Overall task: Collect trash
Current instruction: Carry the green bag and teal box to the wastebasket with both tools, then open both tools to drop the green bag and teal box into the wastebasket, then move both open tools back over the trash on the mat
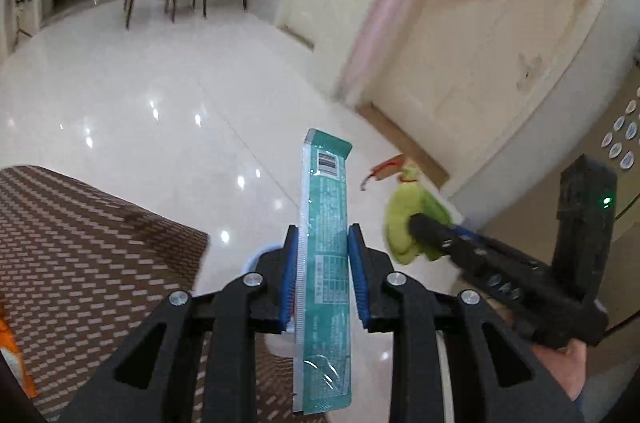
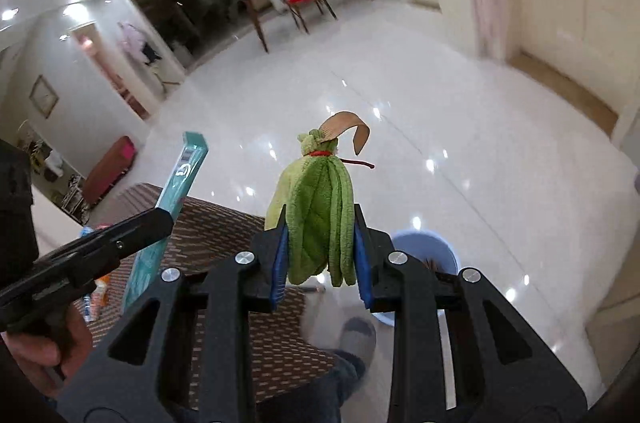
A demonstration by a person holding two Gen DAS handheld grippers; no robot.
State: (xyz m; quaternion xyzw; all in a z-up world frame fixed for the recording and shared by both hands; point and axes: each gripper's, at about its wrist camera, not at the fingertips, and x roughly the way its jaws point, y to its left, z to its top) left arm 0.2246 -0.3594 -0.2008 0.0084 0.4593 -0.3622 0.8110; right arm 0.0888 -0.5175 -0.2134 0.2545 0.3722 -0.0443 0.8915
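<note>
Teal wrapper (image 1: 325, 263) clenched in left gripper (image 1: 324, 275) | right gripper (image 2: 320, 255) grasping green cloth bundle (image 2: 316, 219) | woven mat (image 1: 80, 251) edge left, glossy floor (image 1: 140, 95) open far | blue bin (image 2: 436, 255) only in right view

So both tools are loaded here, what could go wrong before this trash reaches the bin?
1. The teal wrapper stands far out past the left tool, pinched by its edges; it could slip or swing.
2. The bin sits low, partly hidden behind the right tool, so a drop of the green cloth bundle might miss.
3. Both tools are close together and could collide.
</note>
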